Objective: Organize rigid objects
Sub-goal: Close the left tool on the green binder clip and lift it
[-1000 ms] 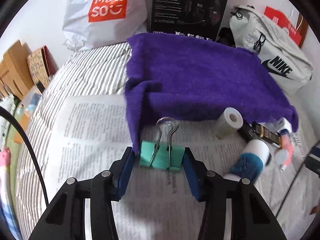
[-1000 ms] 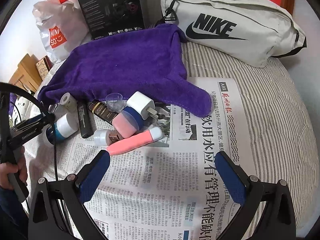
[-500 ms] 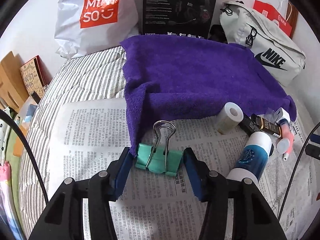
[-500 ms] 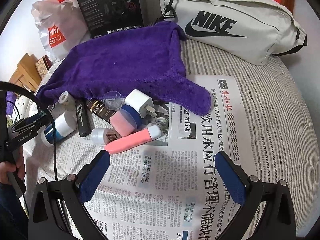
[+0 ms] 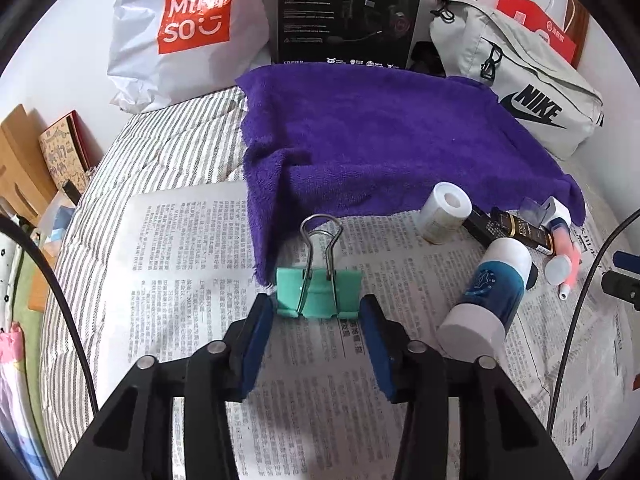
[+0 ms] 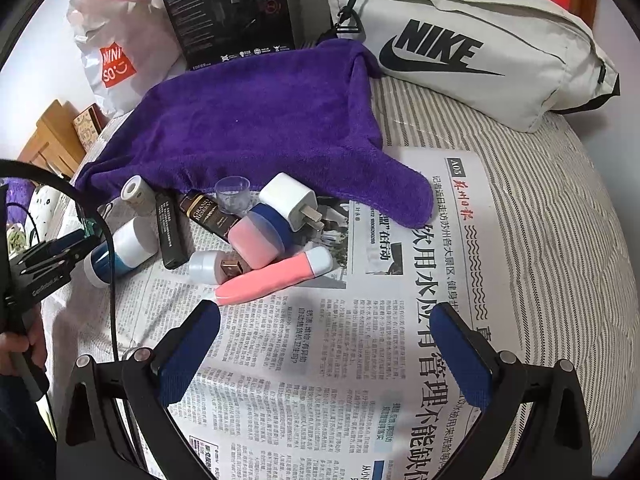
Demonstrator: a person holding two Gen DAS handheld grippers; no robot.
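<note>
My left claw [image 5: 318, 314] pointed down at the mint-green metal binder clip [image 5: 319, 293], which lay on the spread newspaper [image 5: 192, 248] over the striped bed [image 5: 160, 152], its wire handles towards the folded purple fleece towel [image 5: 380, 140]. The jaws were opening: the clip sat between the blue pads [image 5: 256, 332], the left pad at most barely touching its edge, the right pad clear of it. The clip's left corner lay just beside the towel's hanging hem.

To the right of the clip lay the small white tape roll [image 5: 446, 210], the white-capped blue bottle [image 5: 486, 300] on its side, a dark brown gold-lettered bottle [image 5: 520, 232] and a slim black tube [image 6: 170, 232], all near one another along the towel's front edge.

My right claw [image 6: 324, 348] hung wide apart over bare newsprint with nothing between its pads. Just beyond its left pad lay the pink tube with a pale cap [image 6: 276, 276], and behind that a pink-and-blue round jar [image 6: 260, 234], a white wall charger plug [image 6: 290, 200], a clear plastic cup [image 6: 232, 192] and a small pale bottle with a copper cap [image 6: 212, 266], crowded together and touching in places.

At the back stood a white plastic shopping bag with an orange logo [image 5: 188, 36], a black product box [image 5: 348, 12] and a pale grey waist bag with a black logo [image 6: 460, 44]. At the right view's left edge, a hand [image 6: 22, 346] gripped the other claw's handle.
</note>
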